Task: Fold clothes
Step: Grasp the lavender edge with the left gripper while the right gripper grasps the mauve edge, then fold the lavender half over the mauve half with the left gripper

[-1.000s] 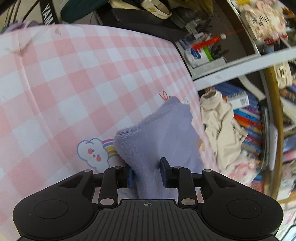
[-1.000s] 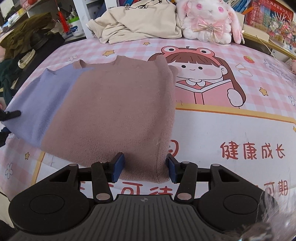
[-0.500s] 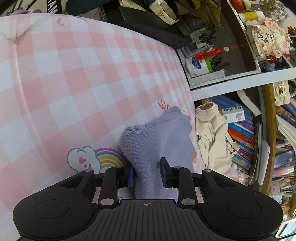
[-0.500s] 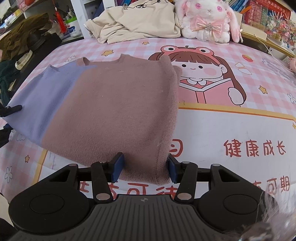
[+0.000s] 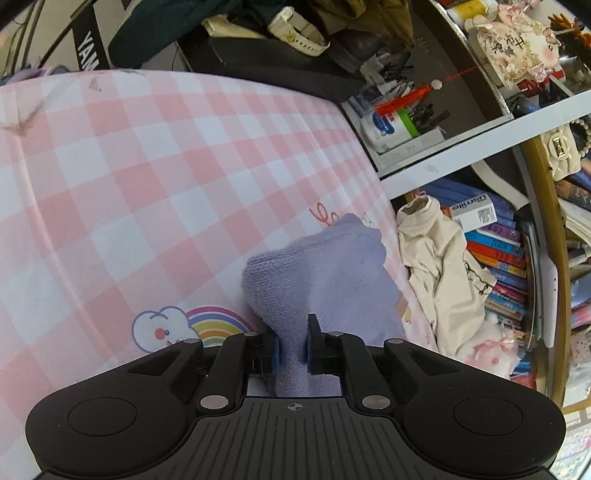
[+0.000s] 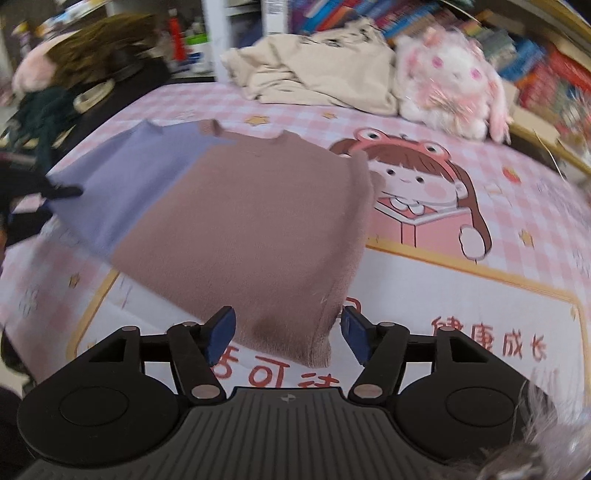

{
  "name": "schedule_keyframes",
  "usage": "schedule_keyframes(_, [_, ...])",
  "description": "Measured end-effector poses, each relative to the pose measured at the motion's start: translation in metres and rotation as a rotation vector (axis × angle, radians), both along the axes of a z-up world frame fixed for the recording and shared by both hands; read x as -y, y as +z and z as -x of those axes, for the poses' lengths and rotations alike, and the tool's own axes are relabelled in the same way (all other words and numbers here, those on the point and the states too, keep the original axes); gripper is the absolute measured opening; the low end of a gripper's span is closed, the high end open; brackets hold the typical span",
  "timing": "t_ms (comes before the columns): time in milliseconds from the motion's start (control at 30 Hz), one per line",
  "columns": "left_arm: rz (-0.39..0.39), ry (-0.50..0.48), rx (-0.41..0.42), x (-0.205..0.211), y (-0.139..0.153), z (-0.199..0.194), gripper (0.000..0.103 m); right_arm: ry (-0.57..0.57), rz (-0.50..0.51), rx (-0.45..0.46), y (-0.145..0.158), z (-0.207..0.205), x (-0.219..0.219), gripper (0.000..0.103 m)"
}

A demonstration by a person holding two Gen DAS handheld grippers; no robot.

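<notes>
A knit sweater, brown point(image 6: 255, 229) with a lavender part point(image 6: 140, 177), lies spread on the pink checked cartoon cloth point(image 6: 461, 302). My left gripper point(image 5: 291, 347) is shut on the sweater's lavender end point(image 5: 317, 280), which bunches up between the blue pads. My right gripper point(image 6: 286, 334) is open, its fingers standing wide on either side of the brown near edge, which lies free between them. The left gripper shows as a dark shape at the left edge of the right wrist view point(image 6: 55, 190).
A cream garment point(image 6: 317, 70) and a white plush bunny point(image 6: 447, 81) lie at the far side of the cloth, with book shelves behind point(image 5: 495, 251). Dark clothes and a watch point(image 5: 295, 26) sit on a black surface beyond the left edge.
My right gripper has opened and let go of the brown edge, and has pulled back a little. My left gripper stays shut on the lavender end and has shifted slightly.
</notes>
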State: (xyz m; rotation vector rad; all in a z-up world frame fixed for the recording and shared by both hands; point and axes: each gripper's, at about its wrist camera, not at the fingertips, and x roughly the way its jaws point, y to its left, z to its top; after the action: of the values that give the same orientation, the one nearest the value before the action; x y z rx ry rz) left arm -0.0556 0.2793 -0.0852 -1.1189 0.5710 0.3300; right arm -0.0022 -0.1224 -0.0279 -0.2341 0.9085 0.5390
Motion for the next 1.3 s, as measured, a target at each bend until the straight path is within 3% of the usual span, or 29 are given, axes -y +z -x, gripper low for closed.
schedule_keyframes(100, [-0.019, 0.011, 0.013, 0.005, 0.01, 0.001, 0.009, 0.046, 0.002, -0.001, -0.001, 0.002, 0.005, 0.07])
schedule_keyframes(267, [-0.14, -0.025, 0.065, 0.026, 0.048, 0.0, 0.009, 0.106, -0.02, -0.016, -0.004, 0.002, 0.014, 0.07])
schedule_keyframes(367, [-0.219, -0.05, 0.099, 0.046, 0.071, -0.001, 0.009, 0.137, -0.035, -0.032, -0.007, 0.001, 0.02, 0.063])
schedule_keyframes(433, [-0.267, -0.069, 0.121, 0.058, 0.085, -0.003, 0.009, 0.146, -0.043, -0.04, -0.009, -0.001, 0.024, 0.046])
schedule_keyframes(600, [-0.361, -0.125, 0.155, 0.09, 0.113, -0.009, 0.009, 0.152, -0.085, -0.073, -0.014, -0.012, 0.038, 0.03])
schedule_keyframes(833, [-0.449, -0.203, 0.211, 0.146, 0.147, -0.02, 0.009, 0.182, -0.152, -0.122, -0.02, -0.024, 0.05, 0.027])
schedule_keyframes(1000, [-0.528, -0.315, 0.217, 0.205, 0.156, -0.033, 0.009, 0.222, -0.175, -0.133, -0.025, -0.028, 0.053, 0.026])
schedule_keyframes(1100, [-0.584, -0.429, 0.175, 0.246, 0.146, -0.044, 0.011, 0.243, -0.19, -0.142, -0.027, -0.03, 0.057, 0.026])
schedule_keyframes(1200, [-0.618, -0.566, 0.021, 0.285, 0.118, -0.059, 0.015, 0.261, -0.205, -0.16, -0.028, -0.031, 0.062, 0.026])
schedule_keyframes(1300, [-0.677, -0.656, -0.08, 0.306, 0.099, -0.06, 0.032, 0.268, -0.22, -0.184, -0.03, -0.032, 0.071, 0.026])
